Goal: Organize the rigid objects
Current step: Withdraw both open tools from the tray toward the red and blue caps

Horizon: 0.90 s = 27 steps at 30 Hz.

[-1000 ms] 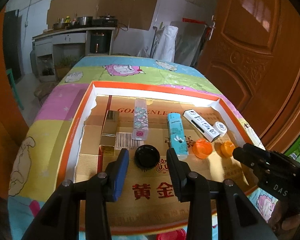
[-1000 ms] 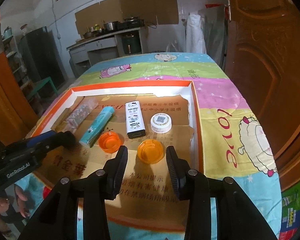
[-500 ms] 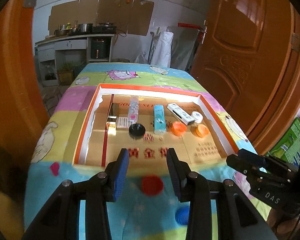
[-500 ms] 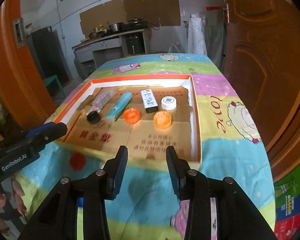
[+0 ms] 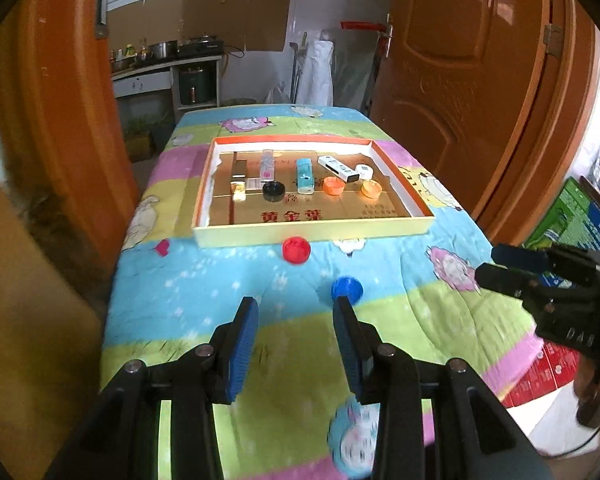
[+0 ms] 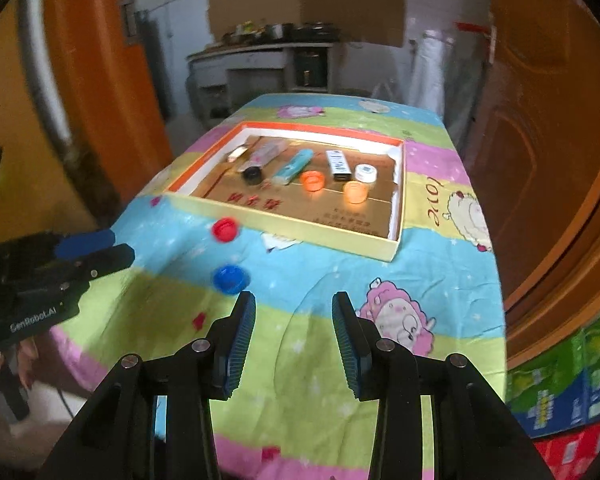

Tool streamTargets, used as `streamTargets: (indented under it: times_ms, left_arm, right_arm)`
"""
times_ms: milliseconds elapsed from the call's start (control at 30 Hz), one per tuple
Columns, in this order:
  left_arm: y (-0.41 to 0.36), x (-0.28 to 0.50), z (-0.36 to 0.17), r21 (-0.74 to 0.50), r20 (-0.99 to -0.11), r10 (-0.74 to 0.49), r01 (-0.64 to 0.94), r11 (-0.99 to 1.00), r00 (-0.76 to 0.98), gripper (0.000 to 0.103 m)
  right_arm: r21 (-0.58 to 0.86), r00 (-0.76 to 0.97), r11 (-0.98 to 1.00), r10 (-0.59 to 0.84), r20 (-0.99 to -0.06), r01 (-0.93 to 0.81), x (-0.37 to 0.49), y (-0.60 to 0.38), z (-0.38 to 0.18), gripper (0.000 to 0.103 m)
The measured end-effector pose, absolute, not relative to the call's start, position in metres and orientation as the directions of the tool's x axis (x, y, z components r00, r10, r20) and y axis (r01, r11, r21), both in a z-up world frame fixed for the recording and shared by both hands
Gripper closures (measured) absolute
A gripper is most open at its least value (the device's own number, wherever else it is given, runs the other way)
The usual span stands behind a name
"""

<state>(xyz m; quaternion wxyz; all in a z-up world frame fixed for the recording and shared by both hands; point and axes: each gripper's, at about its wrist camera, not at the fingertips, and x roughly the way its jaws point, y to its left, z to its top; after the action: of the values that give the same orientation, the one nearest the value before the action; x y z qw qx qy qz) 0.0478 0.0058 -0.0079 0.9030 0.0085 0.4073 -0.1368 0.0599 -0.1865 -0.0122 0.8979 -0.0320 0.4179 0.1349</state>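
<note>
A shallow orange-rimmed box (image 5: 404,196) (image 6: 396,216) lies on the bed. It holds a black cap (image 5: 274,191), two orange caps (image 5: 334,185) (image 5: 371,189), a teal tube (image 5: 305,176), a white stick (image 5: 338,167), a white round lid (image 5: 365,170), a clear case (image 5: 267,164) and a gold box (image 5: 239,178). A red cap (image 5: 296,249) (image 6: 225,229) and a blue cap (image 5: 347,289) (image 6: 230,278) lie on the cloth in front of the box. My left gripper (image 5: 296,330) is open and empty, just near of the blue cap. My right gripper (image 6: 294,332) is open and empty over the cloth.
The bed wears a bright cartoon cloth (image 5: 420,304). Orange doors stand at the left (image 5: 52,120) and right (image 5: 480,92). Coloured cartons (image 5: 572,220) sit on the floor at the right. A kitchen counter (image 5: 168,68) stands at the back.
Both grippers have drawn back from over the box to the bed's near end. The red and blue caps have come into view. Both stay open and empty.
</note>
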Motion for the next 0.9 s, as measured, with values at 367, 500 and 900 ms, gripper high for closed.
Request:
streamTargets:
  times_ms: [367,500,900]
  left_arm:
    - [0.032,0.032,-0.040,-0.236,-0.709,-0.317,0.212,0.948,0.629,0.064]
    - [0.035,0.030,-0.050,-0.200,-0.704,-0.303,0.230,0.952,0.642,0.064]
    - [0.042,0.057,-0.056,-0.164,-0.702,-0.224,0.153,0.975,0.676,0.064]
  right_arm:
    - [0.415,0.661,0.894,0.415,-0.626,-0.168,0.039,-0.200,-0.036,0.055]
    - [0.322,0.639,0.917,0.397,-0.659,-0.237,0.046,-0.179,-0.040,0.051]
    - [0.148,0.625,0.932,0.334,-0.706,-0.332,0.079,-0.127,-0.064,0.047]
